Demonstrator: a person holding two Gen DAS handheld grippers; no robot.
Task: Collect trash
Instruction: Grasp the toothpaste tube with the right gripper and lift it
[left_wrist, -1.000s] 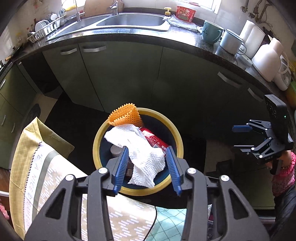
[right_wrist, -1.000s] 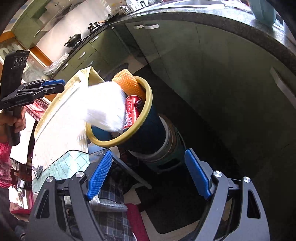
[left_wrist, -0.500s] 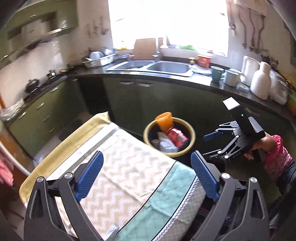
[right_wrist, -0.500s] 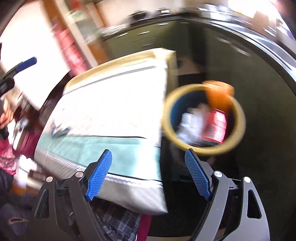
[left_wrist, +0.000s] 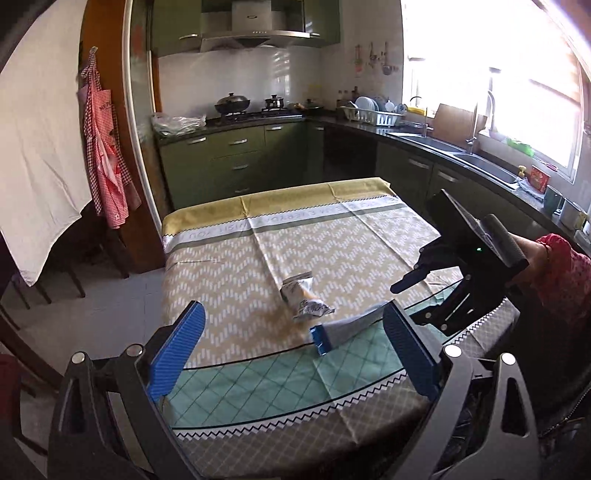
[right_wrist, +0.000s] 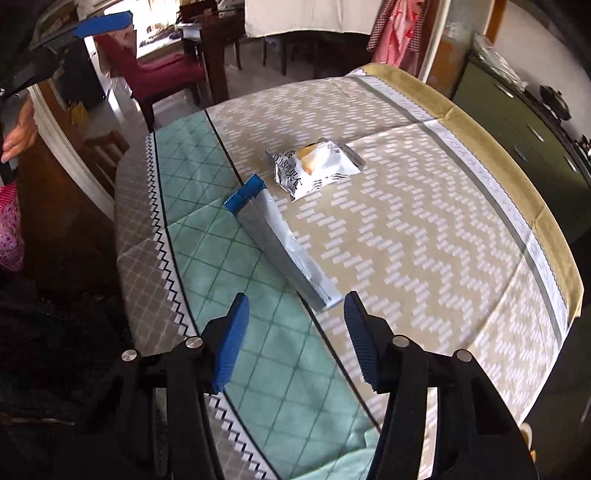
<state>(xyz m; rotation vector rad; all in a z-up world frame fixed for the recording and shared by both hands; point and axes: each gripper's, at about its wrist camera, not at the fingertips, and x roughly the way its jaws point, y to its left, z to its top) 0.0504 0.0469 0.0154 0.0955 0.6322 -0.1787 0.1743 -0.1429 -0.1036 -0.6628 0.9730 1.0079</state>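
Observation:
Two pieces of trash lie on the table's patterned cloth (left_wrist: 295, 236) (right_wrist: 424, 206). One is a crumpled silver snack wrapper (left_wrist: 304, 297) (right_wrist: 314, 168). The other is a long white wrapper with a blue end (left_wrist: 343, 330) (right_wrist: 280, 240). My left gripper (left_wrist: 291, 310) hangs open over the near edge with nothing between its fingers. My right gripper (right_wrist: 296, 299) points down at the long wrapper with its jaws closing. The wrapper's near end sits at the fingertips, untouched by the pads. In the left wrist view the right gripper (left_wrist: 417, 295) is beside that wrapper.
Green kitchen cabinets (left_wrist: 236, 162) with a stove and a sink (left_wrist: 480, 162) run behind and right of the table. A checked apron (left_wrist: 105, 147) hangs at the left. A red chair (right_wrist: 155, 70) stands beyond the table's far side. A person's sleeve (left_wrist: 561, 273) is at the right.
The left gripper let go of the white paper over the yellow-rimmed bin and opened wide. Both grippers swung from the bin to the table. The right jaws have narrowed.

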